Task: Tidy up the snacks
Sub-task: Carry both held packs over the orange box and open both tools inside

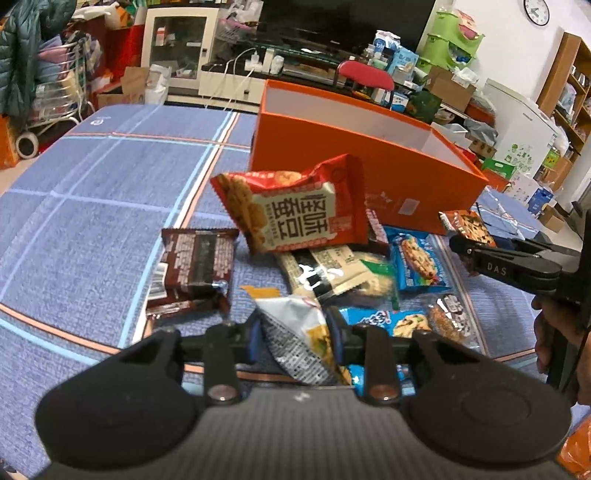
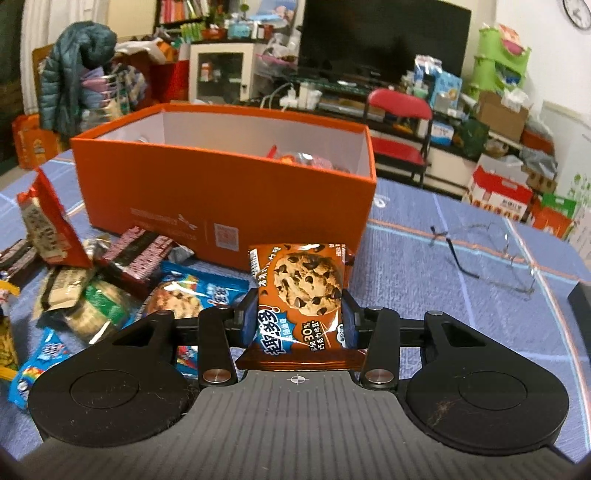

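1. Cluttered living room fills the top of both views: a dark TV [image 2: 384, 33] at upper centre, a red chair [image 2: 399, 107] under it, a wall clock [image 1: 536, 11] at upper right.
2. Lower down, a blue cloth [image 1: 92, 206] with pale and orange lines covers the table.
3. An open orange box [image 2: 221, 184] stands on the cloth at mid-frame in the right wrist view; a few wrappers show inside it near its right end.
4. Snacks lie heaped just below the box in the left wrist view: a red pack [image 1: 295, 206] propped up at centre, a brown pack [image 1: 192, 269] to its left, a beige pack [image 1: 332, 273] and a blue cookie pack [image 1: 417, 262] to its right.
5. The left gripper [image 1: 295, 339], at bottom centre of its own view, is clamped on a silver bag [image 1: 299, 336] that stands up between the blue pads.
6. The right gripper [image 2: 299, 321], at lower centre of its view, is closed on a cookie pack [image 2: 301, 295], orange-brown with a chocolate-chip cookie printed on it, held upright in front of the box's near wall.
7. From the left wrist view that same gripper shows at the right edge, with the pack at its tips, right of the heap.
8. Glasses [image 2: 487, 254] lie on the cloth at the right of the right wrist view, well apart from the snacks.
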`<state>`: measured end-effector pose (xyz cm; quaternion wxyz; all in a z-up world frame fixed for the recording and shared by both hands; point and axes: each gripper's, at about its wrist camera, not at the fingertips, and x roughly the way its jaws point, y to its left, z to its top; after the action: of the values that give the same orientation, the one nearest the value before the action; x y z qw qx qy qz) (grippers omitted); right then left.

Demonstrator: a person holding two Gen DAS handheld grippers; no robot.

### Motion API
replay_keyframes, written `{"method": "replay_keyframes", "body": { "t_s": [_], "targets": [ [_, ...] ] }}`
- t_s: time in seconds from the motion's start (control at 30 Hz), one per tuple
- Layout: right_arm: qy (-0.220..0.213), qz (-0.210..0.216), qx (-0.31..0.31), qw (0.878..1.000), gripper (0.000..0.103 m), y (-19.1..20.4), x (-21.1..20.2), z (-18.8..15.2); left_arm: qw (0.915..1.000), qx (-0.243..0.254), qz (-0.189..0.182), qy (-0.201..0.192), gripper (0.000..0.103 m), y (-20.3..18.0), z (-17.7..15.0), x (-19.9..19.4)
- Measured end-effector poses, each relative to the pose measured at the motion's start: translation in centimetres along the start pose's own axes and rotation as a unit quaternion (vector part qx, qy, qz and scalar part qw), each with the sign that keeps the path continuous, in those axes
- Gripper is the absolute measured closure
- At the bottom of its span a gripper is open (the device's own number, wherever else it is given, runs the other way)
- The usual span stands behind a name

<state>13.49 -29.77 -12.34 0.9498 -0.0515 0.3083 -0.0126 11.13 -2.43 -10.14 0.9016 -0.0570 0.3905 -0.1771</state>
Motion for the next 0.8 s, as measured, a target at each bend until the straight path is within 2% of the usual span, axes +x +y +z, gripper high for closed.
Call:
{"method": "replay_keyframes", "body": {
  "t_s": [0.13, 0.43, 0.8],
  "targets": [
    [-0.011, 0.0, -0.004, 1.0, 0.075, 0.4, -1.7, 0.6, 0.9998, 0.018, -0.002, -0.013, 0.074, -0.5, 0.4, -1.1],
    [-0.025, 0.003, 0.0, 1.0, 0.075, 1.5, -5.6, 2.6, 0.9957, 0.074, 0.031, -0.046, 0.074, -1.8, 1.7, -2.9],
    [-0.038, 0.011, 0.045, 0.998, 0.075, 2.4, -8.7, 5.0, 0.993, 0.081, 0.059, -0.063, 0.074, -2.3, 4.1, -3.6]
  ]
}}
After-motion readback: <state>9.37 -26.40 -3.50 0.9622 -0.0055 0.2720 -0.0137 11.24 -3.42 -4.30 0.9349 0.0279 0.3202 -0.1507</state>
